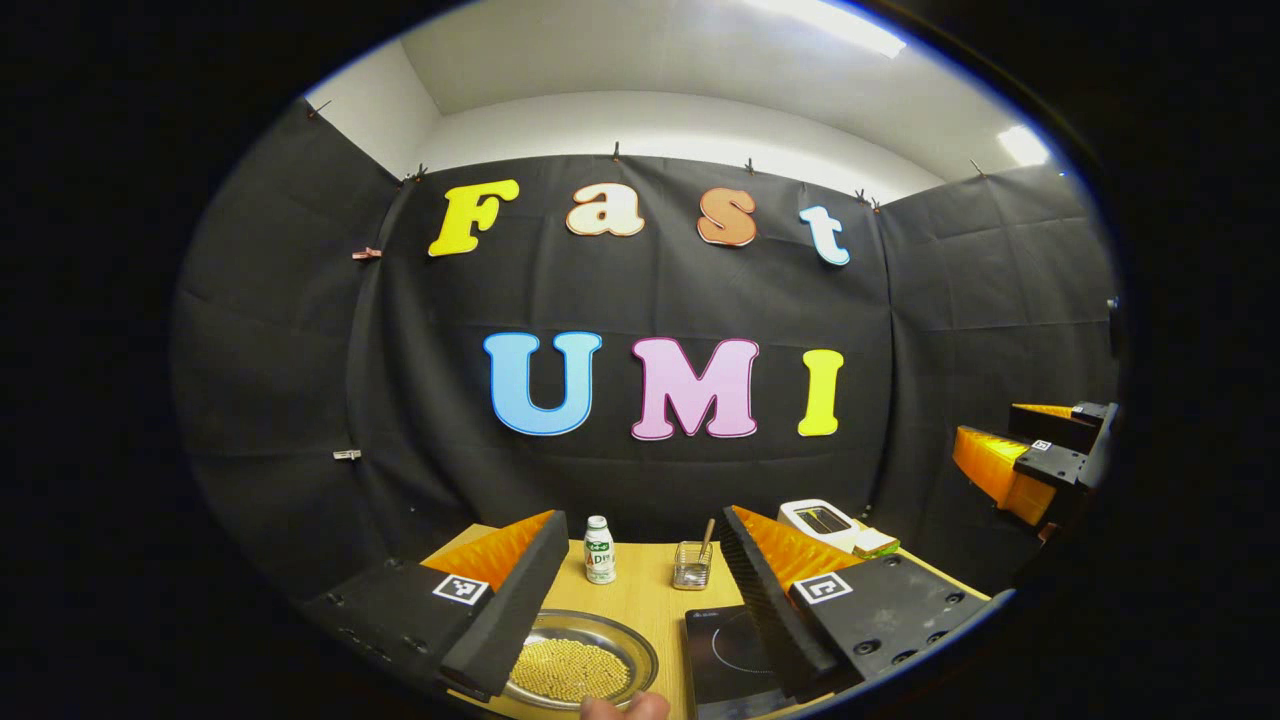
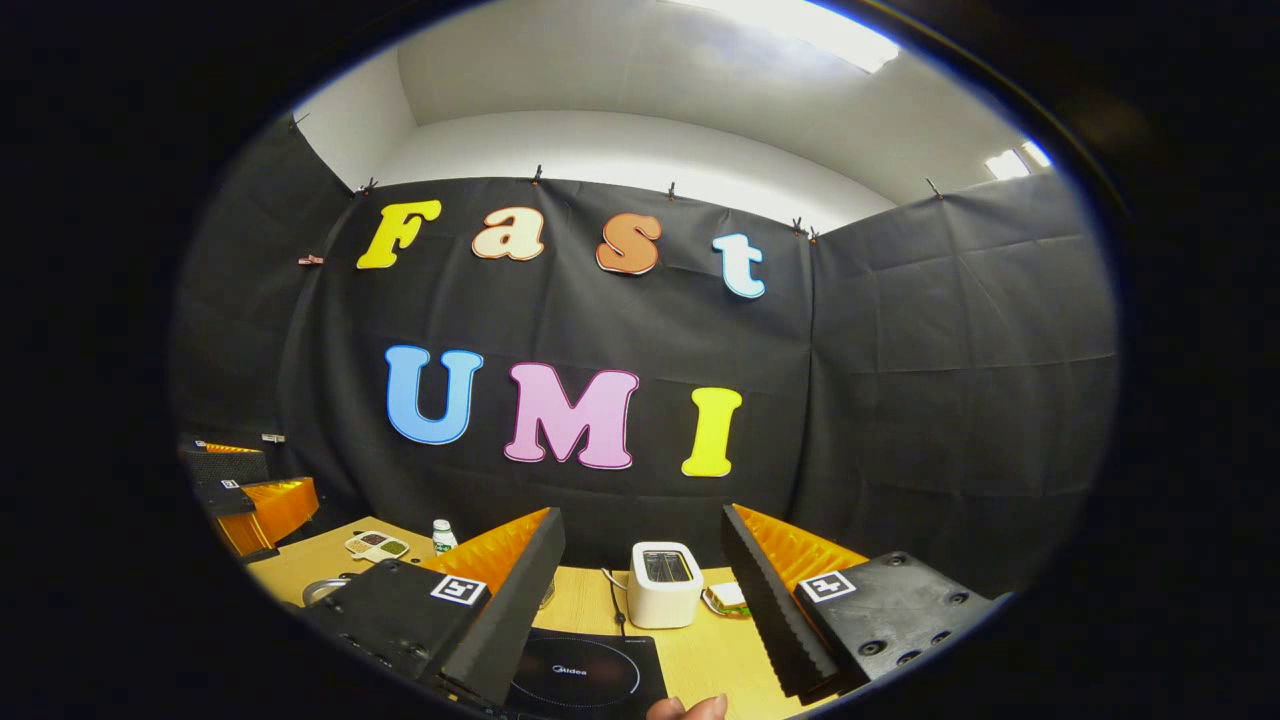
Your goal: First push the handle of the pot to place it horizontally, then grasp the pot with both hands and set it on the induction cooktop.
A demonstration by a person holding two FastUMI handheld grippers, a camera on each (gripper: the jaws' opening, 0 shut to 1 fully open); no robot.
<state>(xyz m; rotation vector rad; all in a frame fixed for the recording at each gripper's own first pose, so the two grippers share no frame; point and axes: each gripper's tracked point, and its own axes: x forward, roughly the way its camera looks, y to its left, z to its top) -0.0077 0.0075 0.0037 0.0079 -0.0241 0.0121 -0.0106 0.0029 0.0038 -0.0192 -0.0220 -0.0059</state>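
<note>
A shallow steel pot (image 1: 590,655) holding small yellow beads sits on the wooden table (image 1: 640,600), low in the left gripper view. My left gripper (image 1: 642,520) hangs open above it, and its left finger covers the pot's left edge. The black induction cooktop (image 1: 725,655) lies just right of the pot. In the right gripper view the cooktop (image 2: 585,680) lies below my open right gripper (image 2: 641,515), and a sliver of the pot's rim (image 2: 322,590) shows at the left. Each gripper also appears off to the side in the other's view: right gripper (image 1: 1040,455), left gripper (image 2: 245,490). Neither holds anything.
At the table's back stand a small white bottle (image 1: 599,550) and a wire holder (image 1: 692,565) with a stick in it. A white toaster (image 2: 665,583) and a sandwich (image 2: 727,598) sit behind the cooktop. A small dish (image 2: 375,545) lies at the left. A fingertip (image 1: 625,707) shows at the bottom edge.
</note>
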